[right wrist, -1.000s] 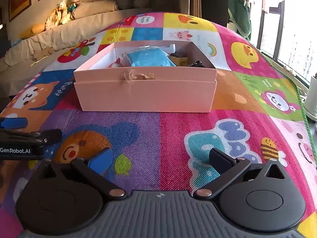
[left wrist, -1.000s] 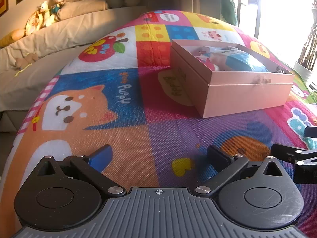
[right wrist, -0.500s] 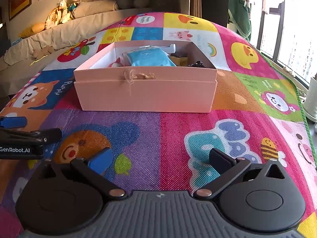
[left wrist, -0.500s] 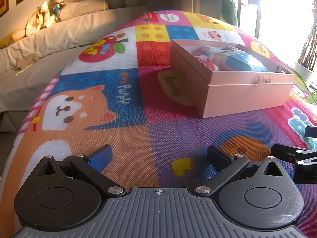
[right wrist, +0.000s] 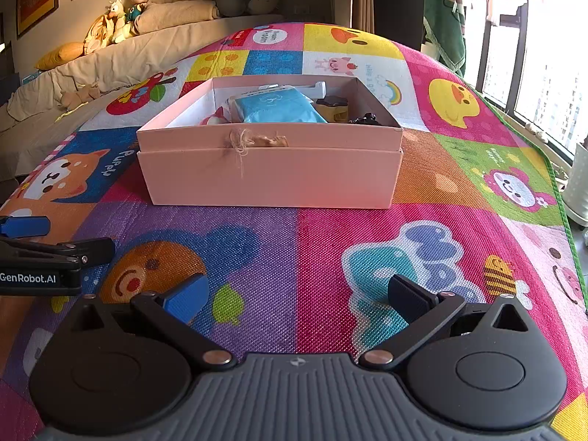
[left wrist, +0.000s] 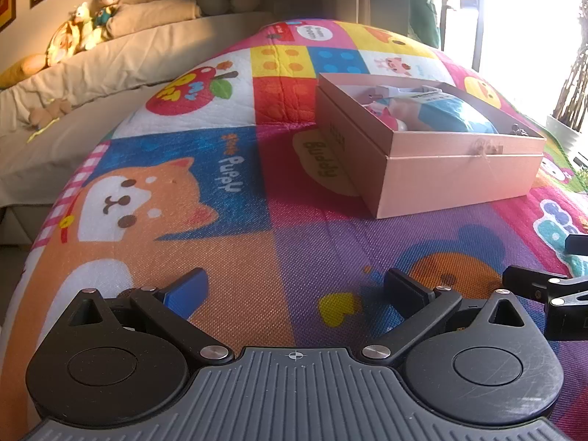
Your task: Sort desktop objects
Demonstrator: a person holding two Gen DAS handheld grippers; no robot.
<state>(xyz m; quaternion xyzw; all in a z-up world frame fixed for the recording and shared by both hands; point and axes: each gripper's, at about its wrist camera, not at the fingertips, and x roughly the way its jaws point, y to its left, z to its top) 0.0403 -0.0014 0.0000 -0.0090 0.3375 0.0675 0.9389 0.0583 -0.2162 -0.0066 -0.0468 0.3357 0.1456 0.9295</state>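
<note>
An open pink box [right wrist: 272, 176] sits on a colourful cartoon play mat [right wrist: 294, 257]. It holds a blue packet [right wrist: 275, 108], a white item, a yellow-and-black object [right wrist: 332, 108] and something small and black [right wrist: 367, 119]. In the left wrist view the pink box [left wrist: 455, 180] lies ahead to the right, with the blue packet [left wrist: 452, 112] inside. My left gripper [left wrist: 294, 290] is open and empty, low over the mat. Well short of the box, my right gripper [right wrist: 297, 294] is open too, holding nothing. Each gripper shows at the edge of the other's view.
A beige sofa [right wrist: 110, 62] with plush toys [right wrist: 121, 18] and cushions runs along the left behind the mat. Windows and hanging clothes [right wrist: 444, 25] are at the right. A white container [right wrist: 580, 191] stands off the mat's right edge.
</note>
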